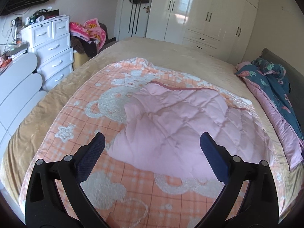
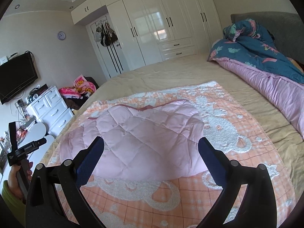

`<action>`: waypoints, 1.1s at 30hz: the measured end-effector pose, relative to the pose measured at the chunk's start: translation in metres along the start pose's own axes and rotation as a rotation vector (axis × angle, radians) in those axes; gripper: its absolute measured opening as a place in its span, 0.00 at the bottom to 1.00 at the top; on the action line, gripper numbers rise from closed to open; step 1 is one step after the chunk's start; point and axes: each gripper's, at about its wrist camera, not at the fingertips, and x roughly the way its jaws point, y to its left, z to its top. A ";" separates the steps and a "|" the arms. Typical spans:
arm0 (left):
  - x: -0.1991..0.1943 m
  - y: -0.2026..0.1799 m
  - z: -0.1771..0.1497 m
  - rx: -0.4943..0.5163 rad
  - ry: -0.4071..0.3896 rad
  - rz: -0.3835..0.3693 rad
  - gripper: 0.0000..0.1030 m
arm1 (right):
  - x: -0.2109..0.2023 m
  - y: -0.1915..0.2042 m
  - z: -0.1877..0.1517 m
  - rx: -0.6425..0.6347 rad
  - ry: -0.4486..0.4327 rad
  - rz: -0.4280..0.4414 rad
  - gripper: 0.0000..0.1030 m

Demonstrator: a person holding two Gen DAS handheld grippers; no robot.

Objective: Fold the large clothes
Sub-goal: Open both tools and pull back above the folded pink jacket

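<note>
A pale pink quilted garment [image 1: 171, 125] lies folded over on itself on an orange-and-white checked blanket [image 1: 133, 193] spread across the bed. The same garment [image 2: 144, 138] shows in the right wrist view on the blanket [image 2: 218, 133]. My left gripper [image 1: 153, 142] hangs above the garment's near part with its blue pads wide apart and nothing between them. My right gripper [image 2: 151, 146] also stands open above the garment's near edge, holding nothing. A hand [image 2: 17, 178] grips the left gripper's handle at the lower left of the right wrist view.
A tan bedspread [image 1: 171, 49] covers the bed. A rolled teal floral and pink duvet [image 2: 266, 70] lies at the headboard side. White drawers [image 1: 55, 57] and a clothes pile [image 1: 89, 36] stand beyond the far left corner. White wardrobes [image 2: 161, 24] line the back wall.
</note>
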 end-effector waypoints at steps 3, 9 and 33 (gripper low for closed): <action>-0.012 -0.005 -0.006 0.014 -0.002 -0.008 0.91 | -0.012 0.002 -0.003 -0.006 -0.016 -0.011 0.96; -0.030 -0.011 -0.020 0.047 -0.008 -0.009 0.91 | -0.026 0.001 -0.013 0.001 -0.021 -0.012 0.96; -0.042 0.002 -0.071 0.038 0.051 0.021 0.91 | -0.030 -0.014 -0.057 0.116 0.055 -0.033 0.96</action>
